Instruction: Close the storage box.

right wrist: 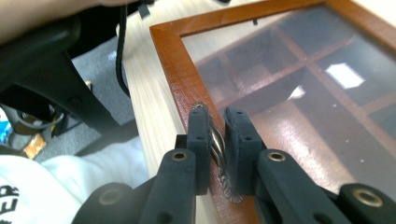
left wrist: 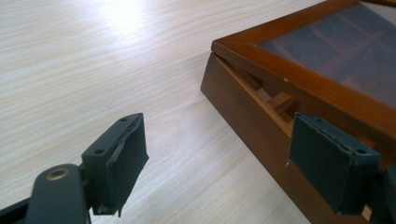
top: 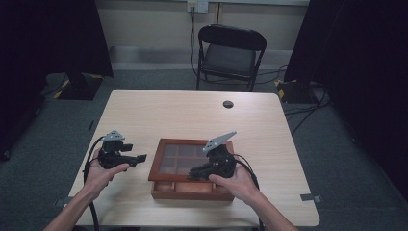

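Two grippers are at work on one wooden box (top: 191, 168), which sits near the front edge of the counter (top: 192, 110), a little right of centre. Our right gripper (right wrist: 217, 135) has its jaws pinched tight on a small metal handle (right wrist: 218, 144) at the near edge of the glass-paned lid (right wrist: 299, 84), so we judge the grip for lifting already made. From the left gripper view we see a thin gap between the lid and the base at the box's left corner (left wrist: 243, 77), so the lid looks barely raised, not yet swung up. Our left gripper (left wrist: 217, 161) hangs just beside the box's left side with its jaws apart and nothing between them; one pad (left wrist: 327, 161) is in front of the box wall, but we cannot tell whether it touches. We reckon opening is only begun: raising the lid fully, and reaching the compartments beneath the glass, is left.
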